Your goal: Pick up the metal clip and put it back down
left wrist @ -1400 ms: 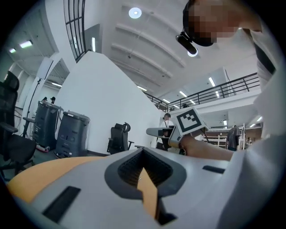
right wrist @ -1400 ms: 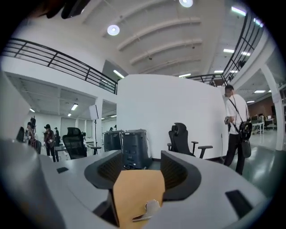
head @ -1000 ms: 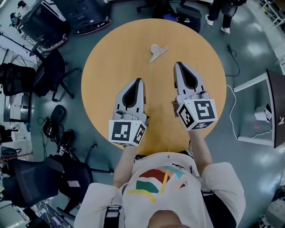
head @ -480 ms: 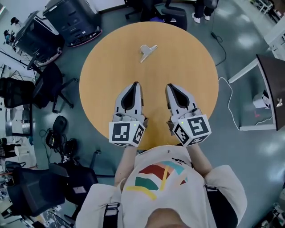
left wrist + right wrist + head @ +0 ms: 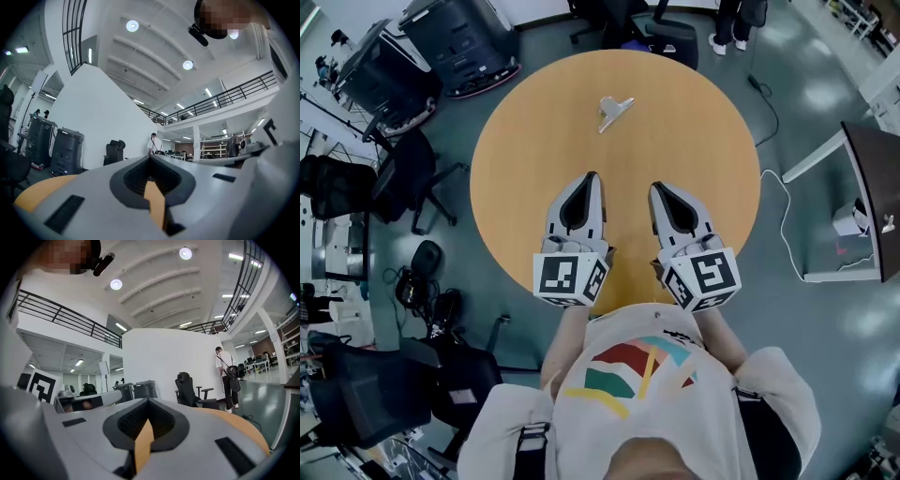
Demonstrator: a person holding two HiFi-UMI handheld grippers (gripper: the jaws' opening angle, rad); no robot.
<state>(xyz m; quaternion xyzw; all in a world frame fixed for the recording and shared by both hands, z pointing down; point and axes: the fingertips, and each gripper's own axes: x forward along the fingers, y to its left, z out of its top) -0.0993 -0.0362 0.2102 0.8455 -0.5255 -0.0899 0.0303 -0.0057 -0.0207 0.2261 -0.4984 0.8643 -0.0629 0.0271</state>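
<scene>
Your right gripper has pulled back toward your body from a spot much closer to the clip, and now sits level with your left gripper near your edge of the table. Both have their jaws pressed together with nothing between them. The clip lies flat on the table well ahead of both tips, roughly between their lines and apart from each. With the clip down and both grippers withdrawn and empty, the task looks either finished or not yet begun.
</scene>
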